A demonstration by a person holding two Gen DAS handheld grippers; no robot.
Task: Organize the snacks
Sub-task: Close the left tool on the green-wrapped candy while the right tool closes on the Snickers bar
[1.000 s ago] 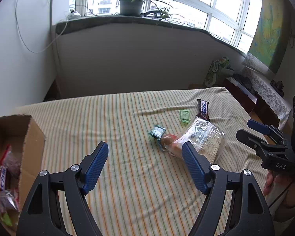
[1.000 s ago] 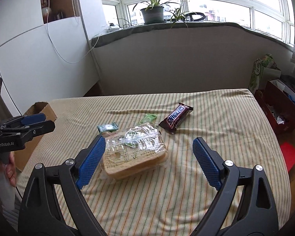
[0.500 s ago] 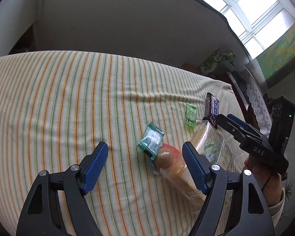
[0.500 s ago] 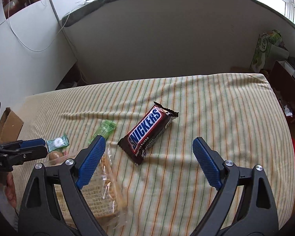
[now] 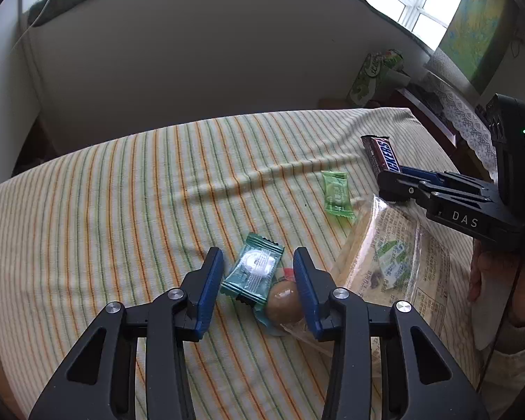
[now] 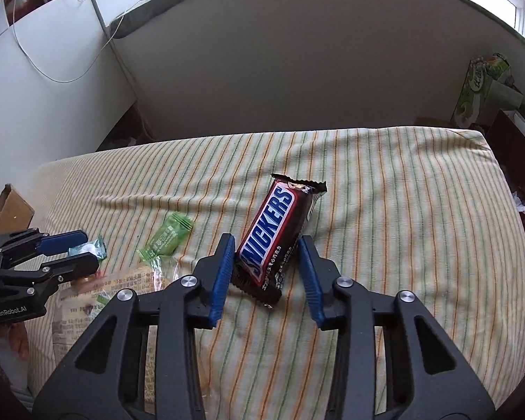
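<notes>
My left gripper (image 5: 259, 280) is part open, its pads on either side of a teal wrapped candy (image 5: 253, 273) and a brown round sweet (image 5: 283, 306) on the striped cloth. My right gripper (image 6: 267, 266) is narrowed around the near end of a Snickers bar (image 6: 274, 236); the left pad touches the wrapper, the right pad stands just off it. A green candy packet (image 5: 336, 192) and a clear bag of bread (image 5: 392, 262) lie between the two grippers. The Snickers bar (image 5: 381, 155) and the right gripper (image 5: 402, 182) also show in the left wrist view.
A cardboard box (image 6: 8, 210) stands at the cloth's left edge. The table (image 6: 420, 210) carries a striped cloth and drops off at the right, where a box of clutter (image 6: 518, 133) and a green bag (image 6: 479, 84) sit on the floor. A wall runs behind.
Both grippers have dropped closer to the cloth and narrowed. The left one now brackets the teal candy and brown sweet. The right one now brackets the Snickers bar.
</notes>
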